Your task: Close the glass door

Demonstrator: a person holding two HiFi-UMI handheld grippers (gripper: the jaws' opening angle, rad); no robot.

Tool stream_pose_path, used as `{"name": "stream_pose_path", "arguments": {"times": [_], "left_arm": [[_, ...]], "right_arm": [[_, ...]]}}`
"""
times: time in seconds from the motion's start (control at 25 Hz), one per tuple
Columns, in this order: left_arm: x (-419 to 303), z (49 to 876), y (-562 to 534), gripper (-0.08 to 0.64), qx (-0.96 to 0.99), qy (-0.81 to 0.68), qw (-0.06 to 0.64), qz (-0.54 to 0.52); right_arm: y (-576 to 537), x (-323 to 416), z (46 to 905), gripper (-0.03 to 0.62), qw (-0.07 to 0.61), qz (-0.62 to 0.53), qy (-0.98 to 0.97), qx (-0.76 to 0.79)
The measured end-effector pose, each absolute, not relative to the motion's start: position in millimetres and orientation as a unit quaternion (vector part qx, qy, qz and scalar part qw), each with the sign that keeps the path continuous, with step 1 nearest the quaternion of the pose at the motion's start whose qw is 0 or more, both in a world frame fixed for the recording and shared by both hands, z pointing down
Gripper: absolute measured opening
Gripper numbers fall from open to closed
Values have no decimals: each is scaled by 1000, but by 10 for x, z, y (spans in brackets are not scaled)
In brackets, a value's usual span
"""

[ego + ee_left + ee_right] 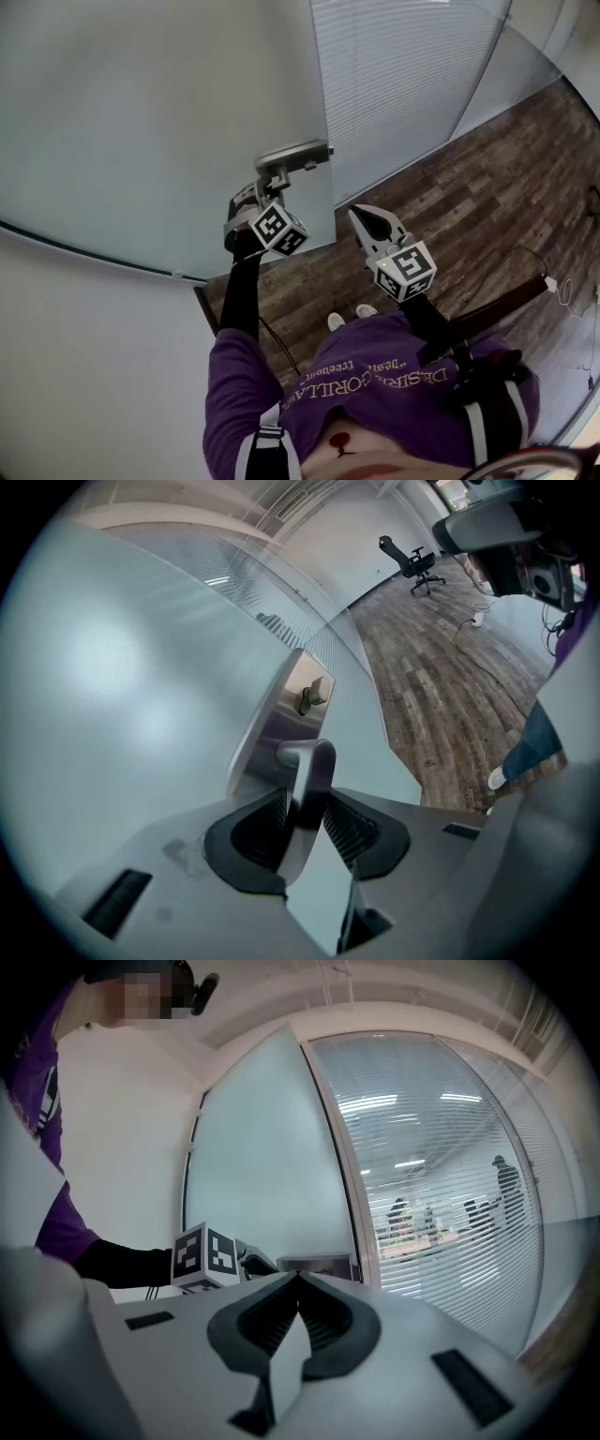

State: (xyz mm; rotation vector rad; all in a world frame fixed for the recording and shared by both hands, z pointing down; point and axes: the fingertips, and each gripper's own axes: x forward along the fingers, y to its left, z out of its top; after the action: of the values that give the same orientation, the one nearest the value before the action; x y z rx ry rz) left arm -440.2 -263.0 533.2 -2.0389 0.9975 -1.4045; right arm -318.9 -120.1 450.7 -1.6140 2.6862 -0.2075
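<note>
Two tongs: the left tongs (305, 810) clamp the silver metal lever handle (316, 766) of the frosted glass door (141, 112), while the right tongs (298, 1281) are closed together, holding nothing.

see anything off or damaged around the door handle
Nothing stands out. The glass door looks unbroken, and the left gripper is clamped on its handle. The right gripper is shut, empty, clear of the door.

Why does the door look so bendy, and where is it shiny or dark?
Left gripper view: the wide lens bows the glass door, which has a soft bright patch on it. Right gripper view: the blinds curve, and bright strips of light show in them. Head view: straight edges bend and the corners go dark.
</note>
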Motion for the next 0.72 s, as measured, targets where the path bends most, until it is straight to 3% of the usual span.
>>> {"name": "stream_pose_path", "arguments": {"times": [0.72], "left_arm": [[-4434,5325,-2871,110,-741,363,213,-523]], "right_arm": [[-1288,-3174,4472,-9,-1,-69,851,-520]]}}
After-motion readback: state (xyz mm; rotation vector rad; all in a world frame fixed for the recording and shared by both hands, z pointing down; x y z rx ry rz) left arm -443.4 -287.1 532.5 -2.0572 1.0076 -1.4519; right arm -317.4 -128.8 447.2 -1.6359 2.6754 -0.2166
